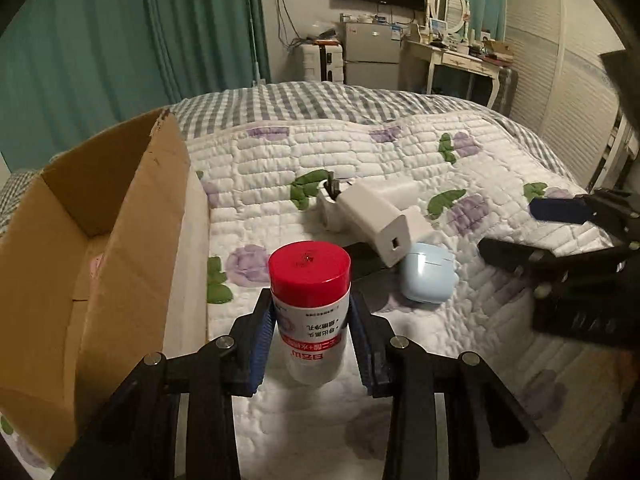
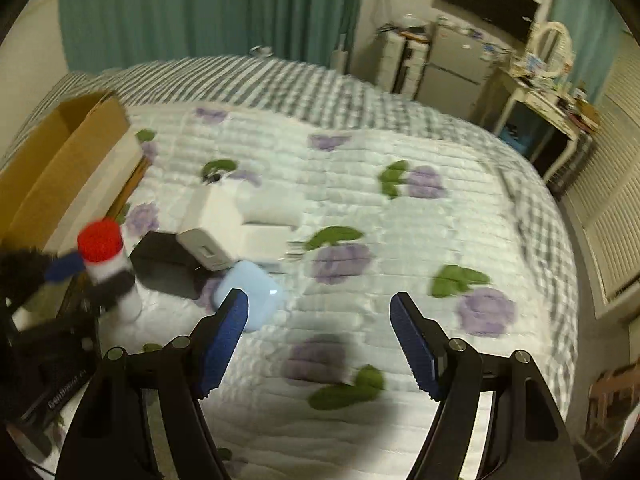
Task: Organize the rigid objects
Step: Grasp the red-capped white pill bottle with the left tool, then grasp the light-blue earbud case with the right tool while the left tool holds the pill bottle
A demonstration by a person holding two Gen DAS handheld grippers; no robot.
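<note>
A white bottle with a red cap (image 1: 308, 268) stands upright on the floral quilt, just right of an open cardboard box (image 1: 132, 216). My left gripper (image 1: 311, 304) is shut on it, with the blue pads pressed against both sides below the cap. In the right wrist view the same bottle (image 2: 102, 248) and box (image 2: 60, 160) show blurred at the left. My right gripper (image 2: 320, 316) hangs open over bare quilt with nothing between its fingers. A light blue earbud case (image 2: 256, 292) lies just beyond its left finger. White chargers (image 1: 376, 220) and a flat black object (image 2: 168, 268) lie behind the bottle.
The quilt (image 2: 400, 220) covers a bed with a grey checked blanket (image 1: 320, 100) at its far end. Beyond it stand a small fridge (image 1: 372, 56), a white dressing table (image 1: 460, 60) and teal curtains (image 1: 120, 40). Louvred doors (image 2: 608, 220) run along the right.
</note>
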